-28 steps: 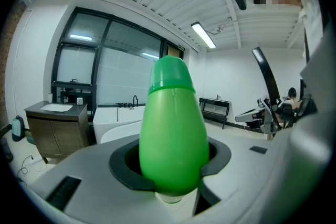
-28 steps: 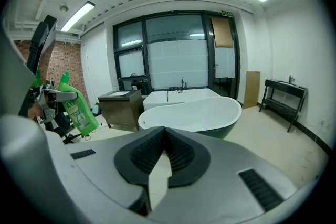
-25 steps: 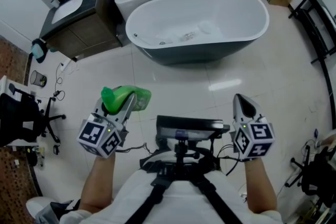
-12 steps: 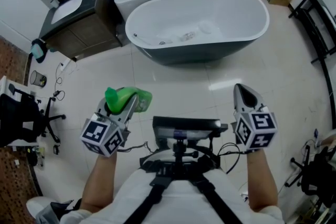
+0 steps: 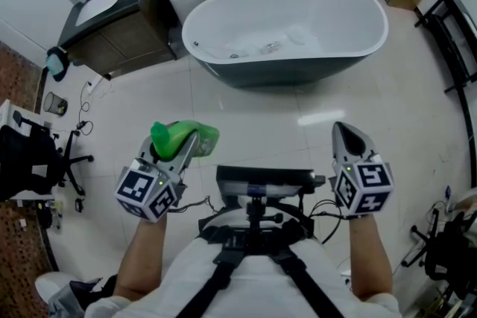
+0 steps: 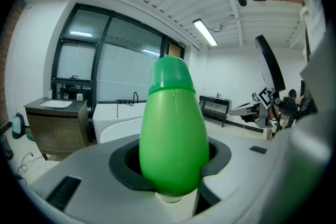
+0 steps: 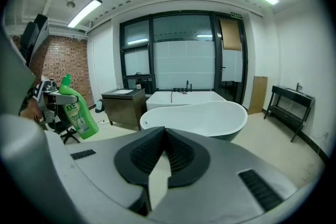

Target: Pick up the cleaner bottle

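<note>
the green cleaner bottle [image 6: 173,134] is clamped between the jaws of the left gripper [image 5: 186,146], held in the air over the tiled floor [image 5: 246,112], well short of the oval bathtub [image 5: 350,48]. the right gripper [image 5: 345,138] hovers alongside, jaws closed together on nothing.

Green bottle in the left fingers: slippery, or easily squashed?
The green bottle looks like smooth, glossy plastic, so probably somewhat slippery. Its rounded body sits cupped in the left gripper's curved fingers, which likely steadies it. No denting shows, so it seems fairly stiff.
</note>
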